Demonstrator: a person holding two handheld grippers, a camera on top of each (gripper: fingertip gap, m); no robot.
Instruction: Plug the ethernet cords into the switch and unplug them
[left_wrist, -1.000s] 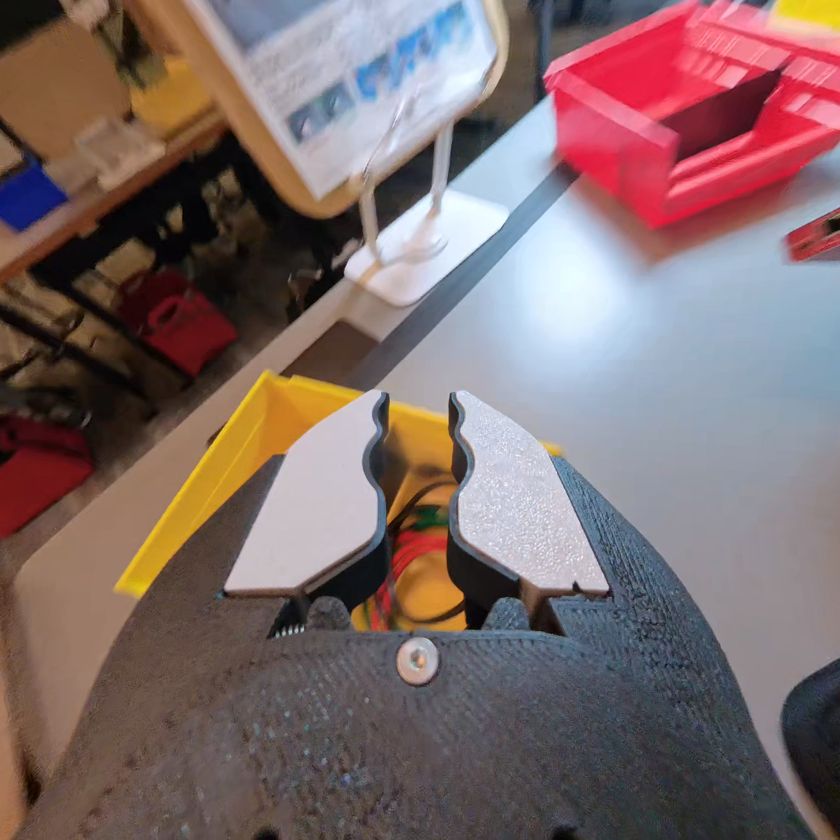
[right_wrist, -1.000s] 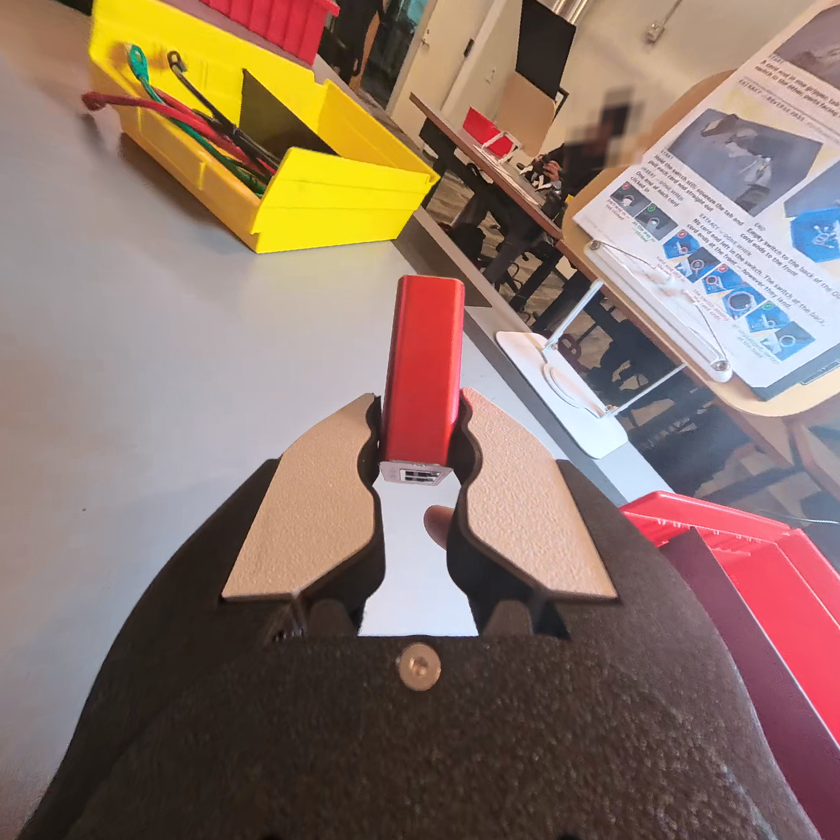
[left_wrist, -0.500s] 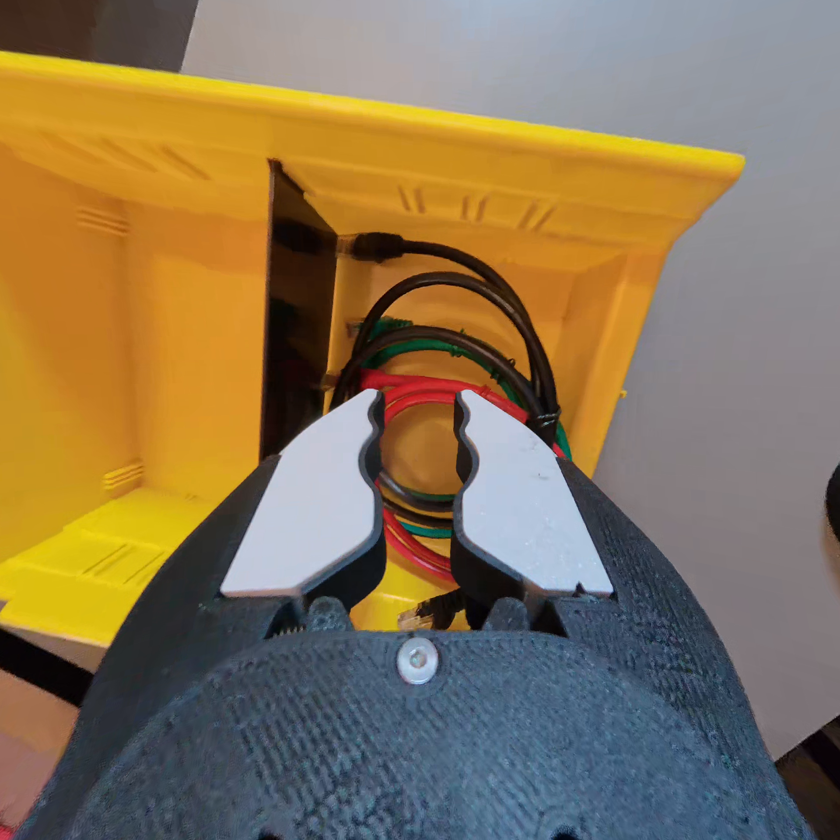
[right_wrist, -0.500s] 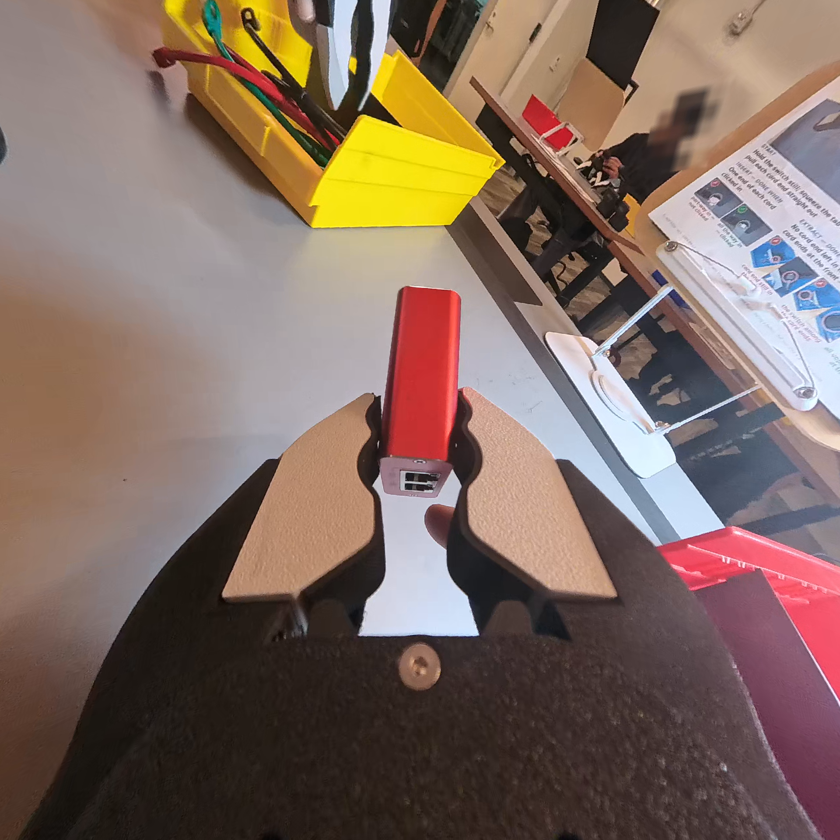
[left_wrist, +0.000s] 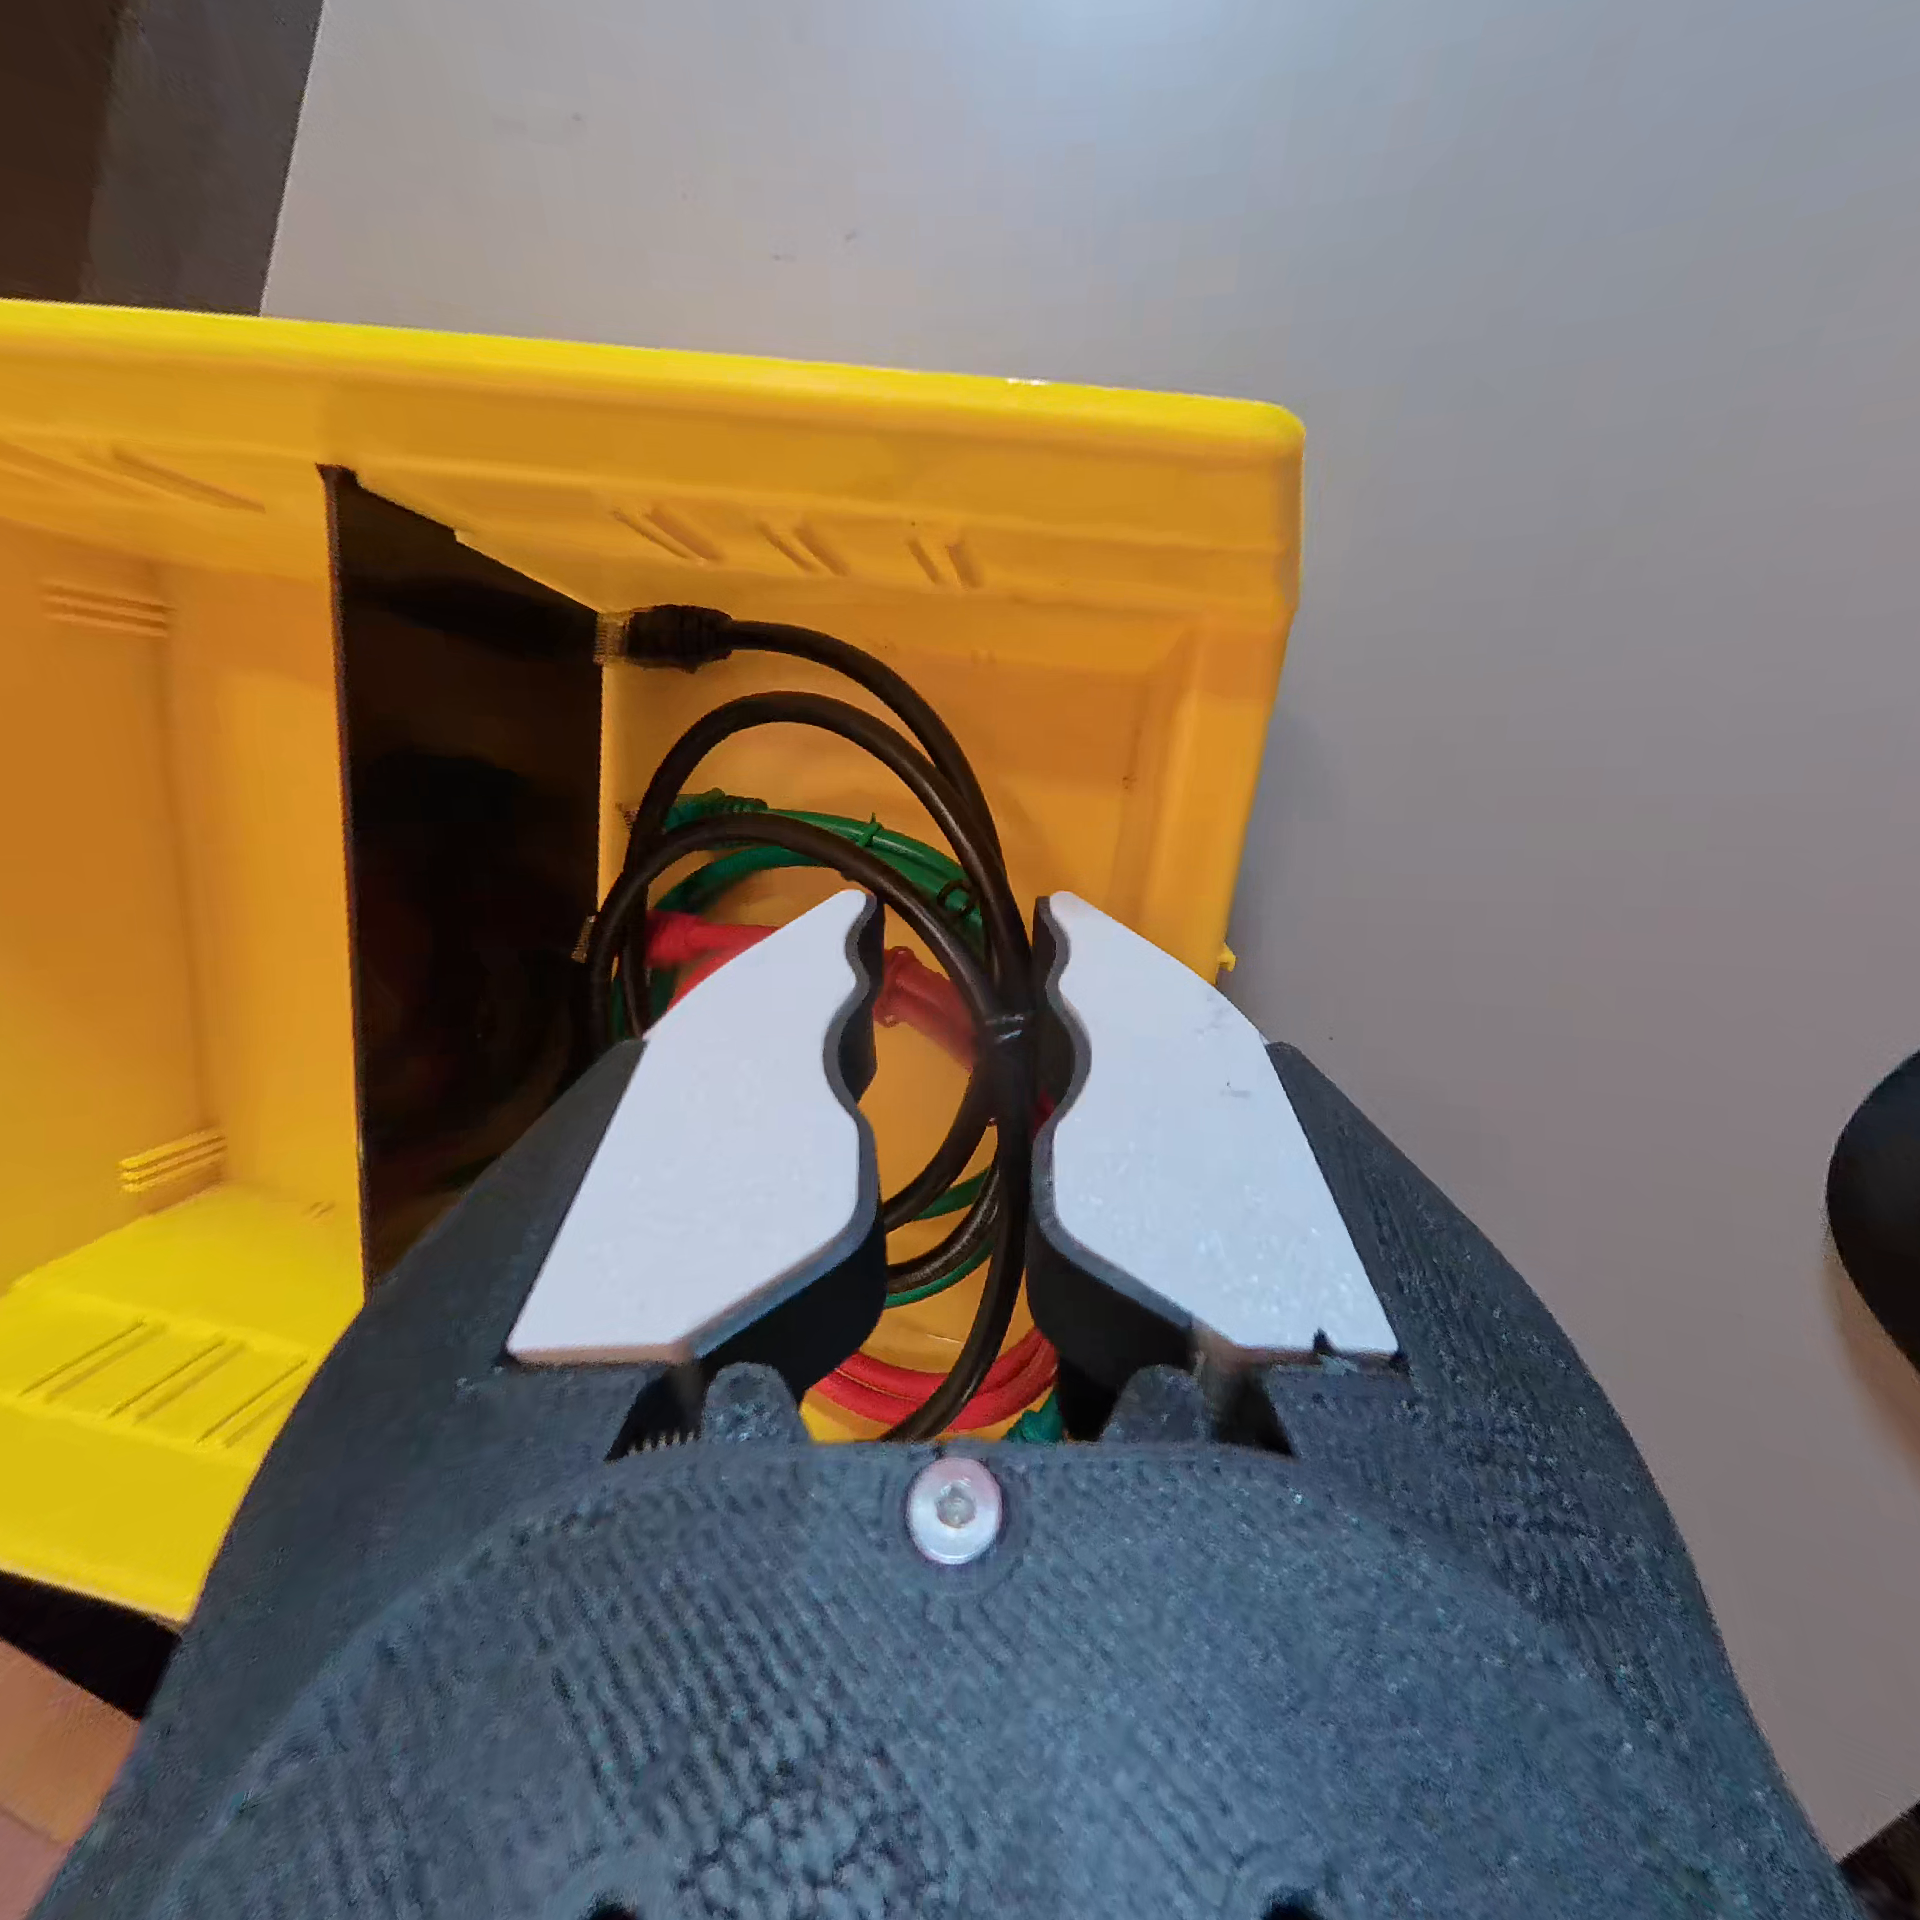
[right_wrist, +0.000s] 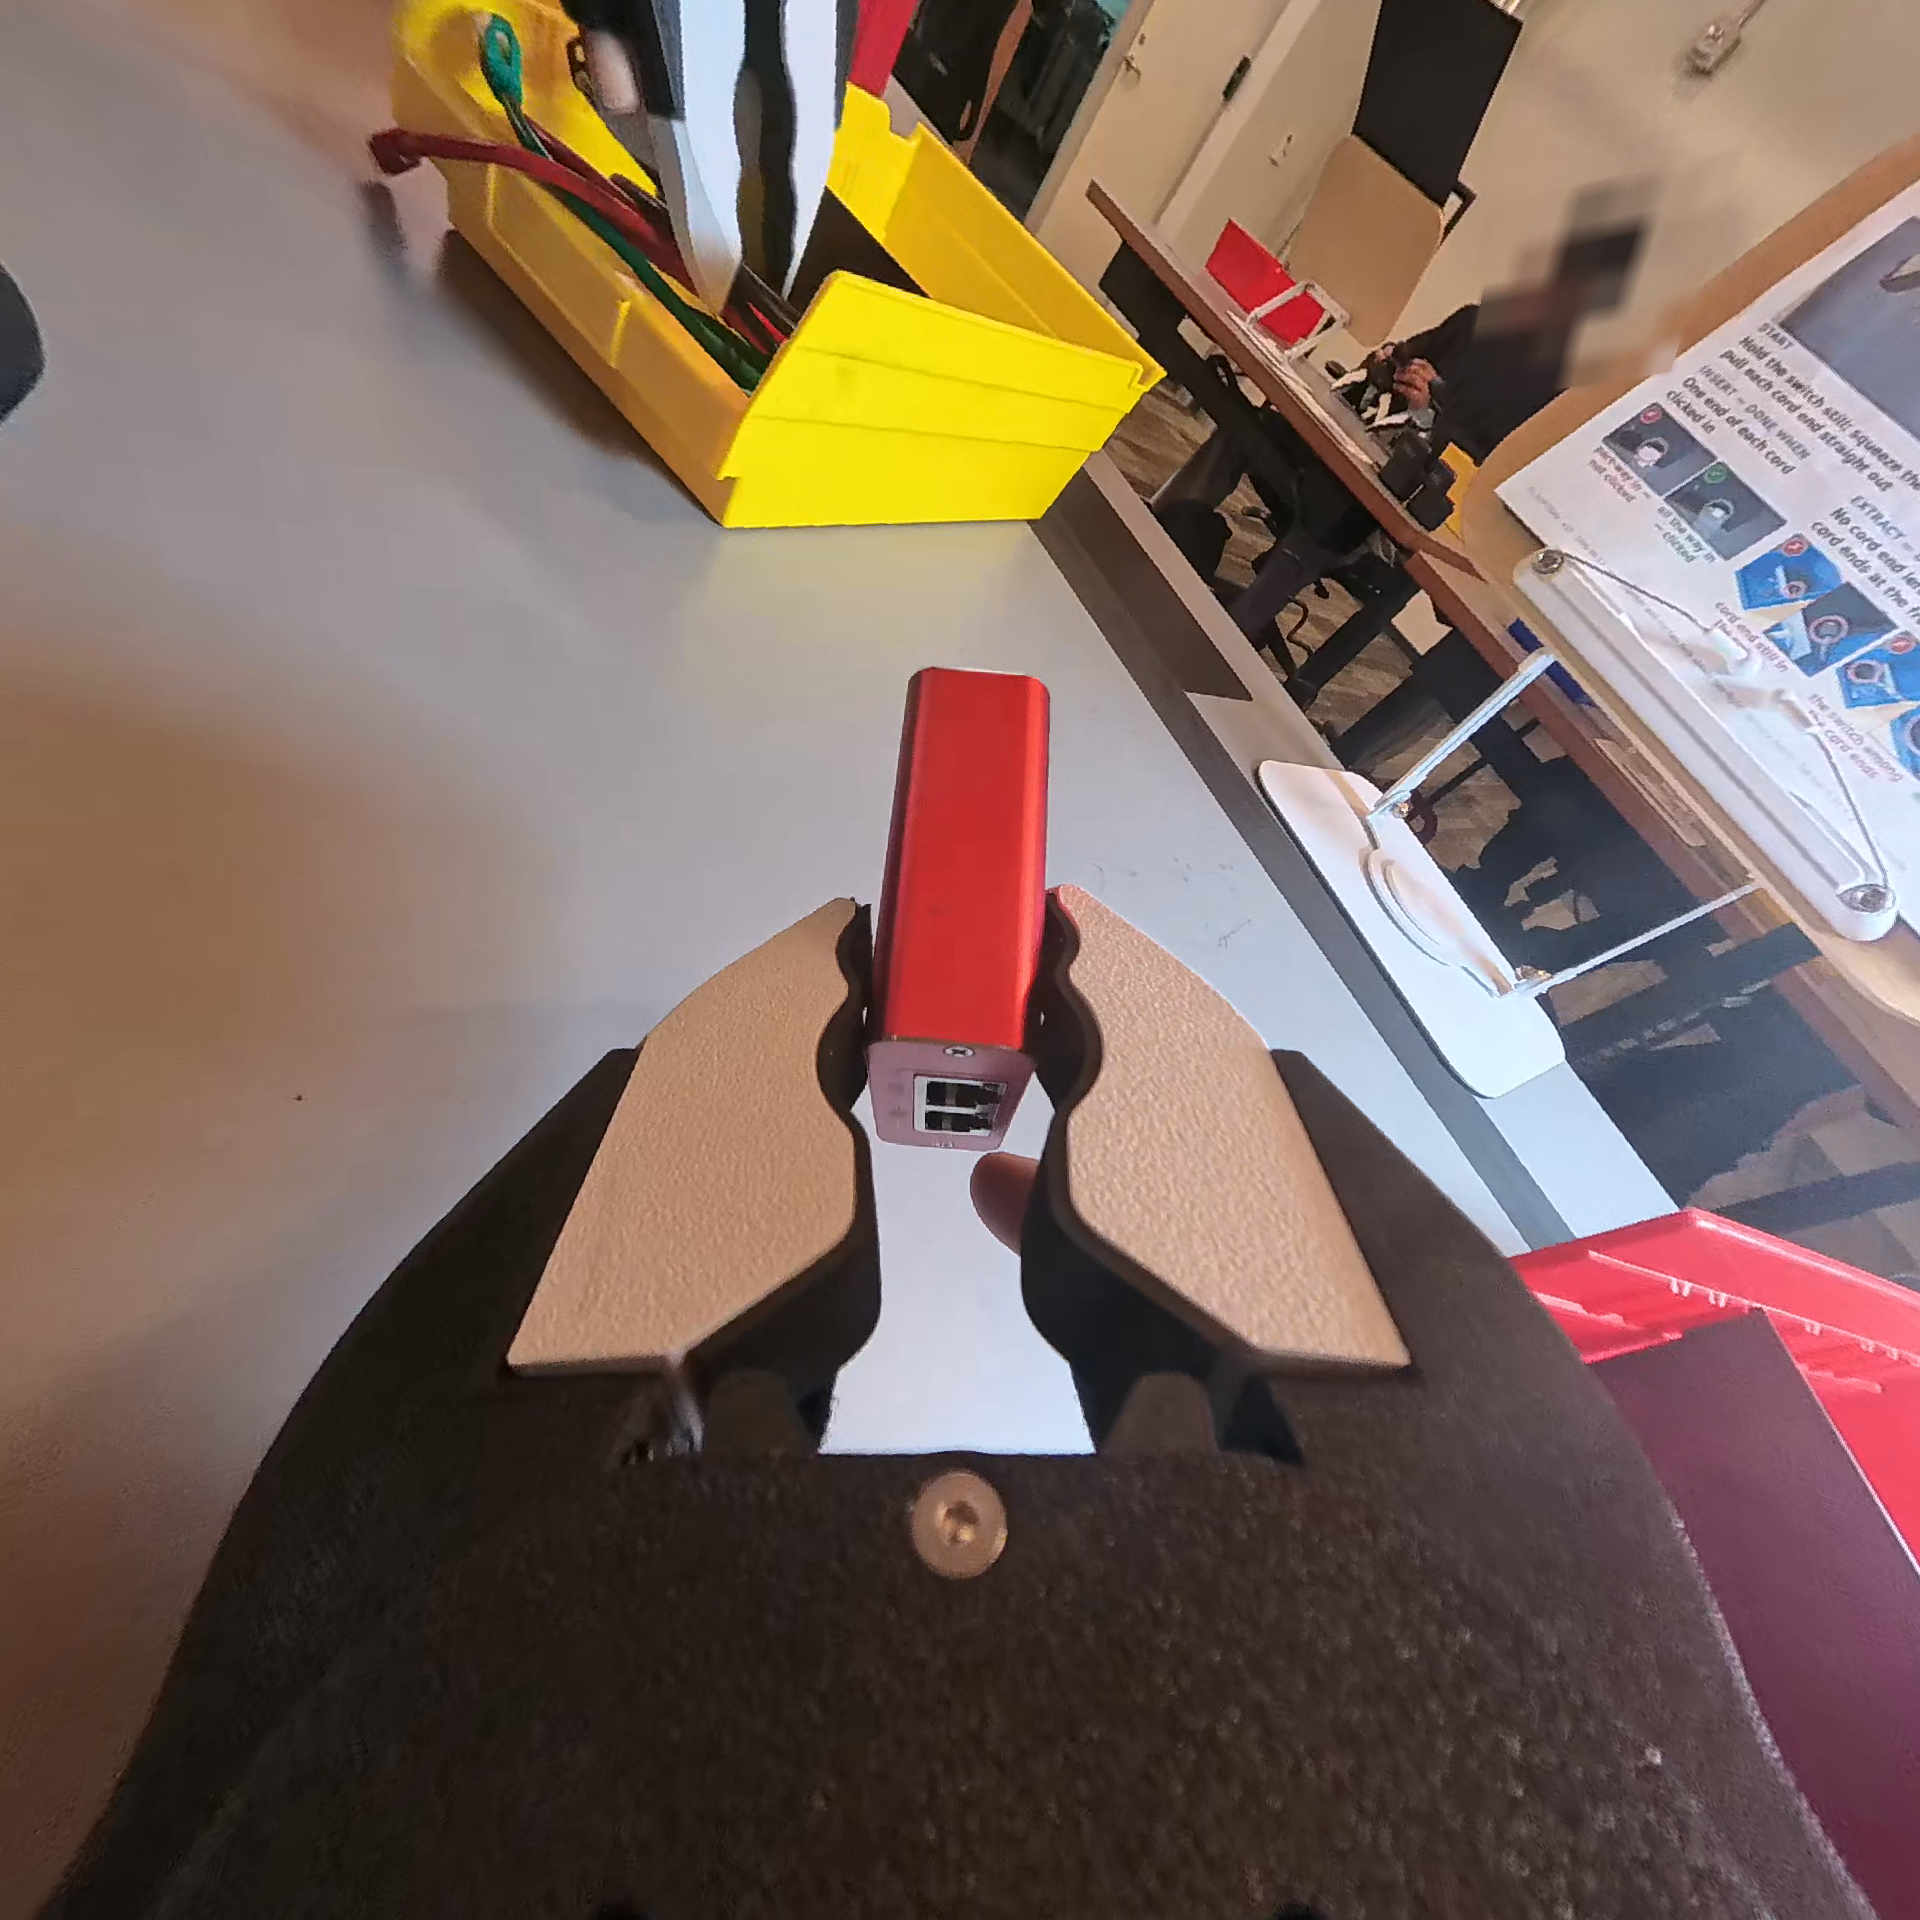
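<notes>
My left gripper (left_wrist: 954, 914) is open and reaches down into the right compartment of a yellow bin (left_wrist: 727, 447). Coiled black (left_wrist: 831, 717), green (left_wrist: 821, 842) and red (left_wrist: 914, 1382) ethernet cords lie there. The tied part of the black coil passes between the fingers, close to the right one. My right gripper (right_wrist: 956, 909) is shut on a red switch (right_wrist: 966, 852), held above the grey table, its ports facing the camera. In the right wrist view the left gripper (right_wrist: 764, 156) stands in the yellow bin (right_wrist: 914, 436) at the far left.
A black divider (left_wrist: 468, 831) splits the bin; its left compartment holds nothing. A red bin (right_wrist: 1766, 1330) sits at the near right. A white stand (right_wrist: 1434, 935) holding an instruction sheet (right_wrist: 1766, 520) is at the table's right edge. A person sits at a far table. Left tips to right tips: about 30 cm.
My left gripper swung from the table down into the yellow bin and shifted so the black coil sits between its fingers. The right gripper carried the switch a little closer to the bin.
</notes>
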